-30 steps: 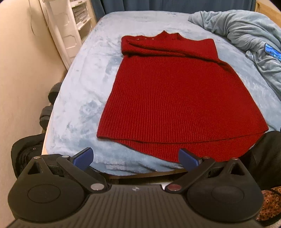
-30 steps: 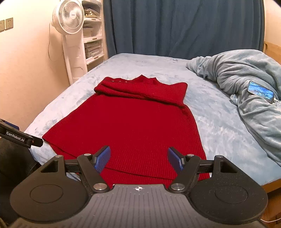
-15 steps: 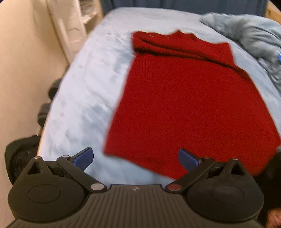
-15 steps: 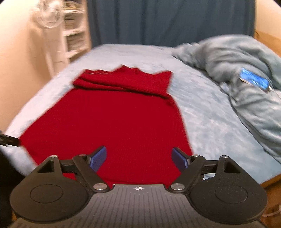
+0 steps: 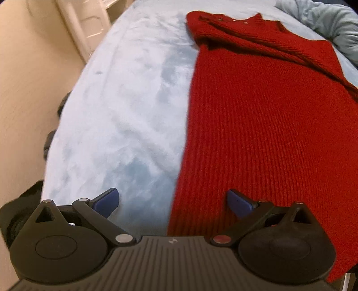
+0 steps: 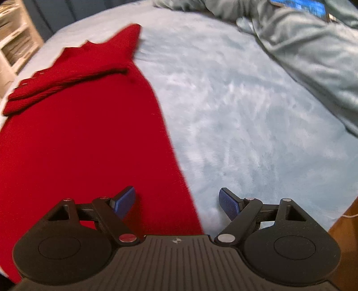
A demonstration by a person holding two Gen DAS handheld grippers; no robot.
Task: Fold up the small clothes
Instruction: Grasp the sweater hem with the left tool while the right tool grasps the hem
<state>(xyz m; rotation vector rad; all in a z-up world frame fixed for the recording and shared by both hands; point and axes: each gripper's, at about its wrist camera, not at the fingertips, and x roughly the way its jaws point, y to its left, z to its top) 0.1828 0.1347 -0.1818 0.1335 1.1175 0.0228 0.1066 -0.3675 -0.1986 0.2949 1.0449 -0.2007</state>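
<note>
A red knitted sweater lies flat on a pale blue bed cover, its top part folded across near the collar. My left gripper is open and empty, low over the sweater's left side edge near the hem, straddling that edge. The sweater also shows in the right wrist view. My right gripper is open and empty, low over the sweater's right side edge near the hem, one finger over the knit and the other over the bed cover.
A crumpled grey-blue blanket lies at the bed's right with a phone on it. A white shelf unit stands by the beige wall on the left. Dark objects sit on the floor beside the bed's left edge.
Both grippers have moved forward and down toward the sweater, the left to its left edge and the right to its right edge. Both stay open. The sweater has not moved.
</note>
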